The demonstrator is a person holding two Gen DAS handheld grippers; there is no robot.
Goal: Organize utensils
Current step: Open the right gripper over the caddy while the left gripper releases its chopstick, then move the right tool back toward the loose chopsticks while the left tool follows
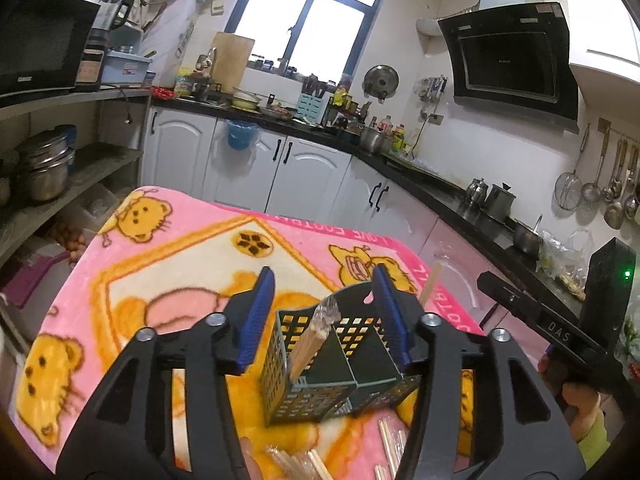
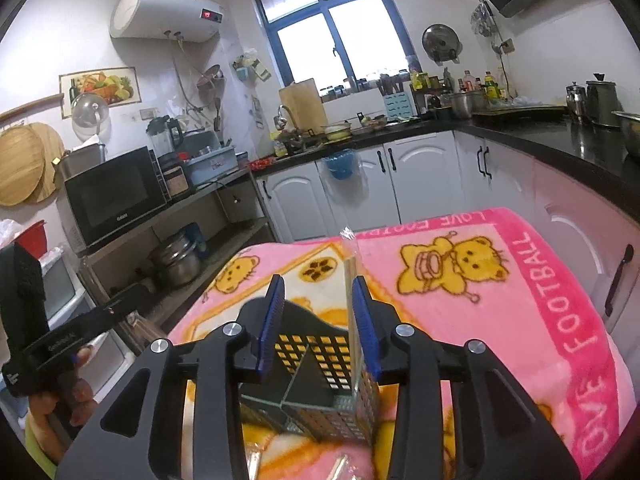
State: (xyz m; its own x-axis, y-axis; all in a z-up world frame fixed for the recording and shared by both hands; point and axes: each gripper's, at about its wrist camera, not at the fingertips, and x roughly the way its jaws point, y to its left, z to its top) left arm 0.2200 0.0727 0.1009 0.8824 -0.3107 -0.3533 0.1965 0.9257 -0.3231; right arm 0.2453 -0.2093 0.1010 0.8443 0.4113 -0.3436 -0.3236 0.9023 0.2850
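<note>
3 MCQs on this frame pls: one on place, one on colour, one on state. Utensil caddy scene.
1. Where does the caddy stand?
A. on the pink blanket
B. on the black counter
C. on the microwave shelf

2. What colour are the pads on the left tongs?
A. red
B. blue
C. white

3. How does the wrapped chopstick pair sit in the caddy?
A. lying flat across the top
B. standing on end, leaning in a compartment
C. hanging outside the wall

Key: 1 A, the pink blanket shows all around its base. 2 B, both pads are blue. 3 B, its lower end is inside a compartment and its top sticks out above the rim.
</note>
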